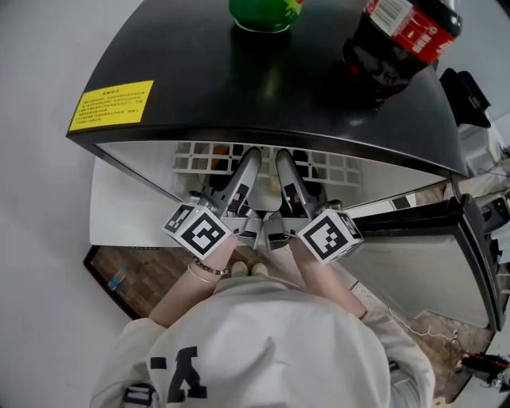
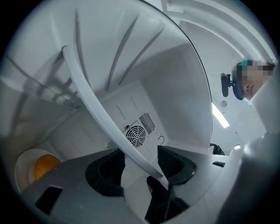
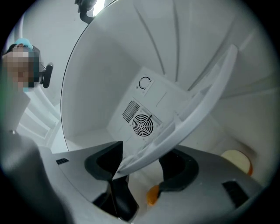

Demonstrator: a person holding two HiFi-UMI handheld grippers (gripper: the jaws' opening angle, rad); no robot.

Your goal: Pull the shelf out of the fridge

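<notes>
The fridge shelf is a glass pane [image 2: 175, 87] with a white front rim [image 2: 100, 118]. In the head view its white latticed edge [image 1: 195, 158] shows under the fridge's top. My left gripper [image 2: 138, 168] is open. The rim passes between its jaws, close to the right pad, with a gap to the left pad. My right gripper [image 3: 142, 168] is shut on the thicker part of the rim [image 3: 197, 109], which fills the space between its pads. Seen from the head view, the left gripper [image 1: 249, 163] and the right gripper [image 1: 285, 167] reach side by side into the fridge.
A green bottle [image 1: 265, 12] and a cola bottle [image 1: 402, 36] stand on the black fridge top [image 1: 239, 88]. The door [image 1: 430, 255] hangs open at the right. Below the shelf sits an orange [image 2: 43, 166] on a plate [image 3: 238, 159]. A fan vent [image 3: 143, 124] is in the back wall.
</notes>
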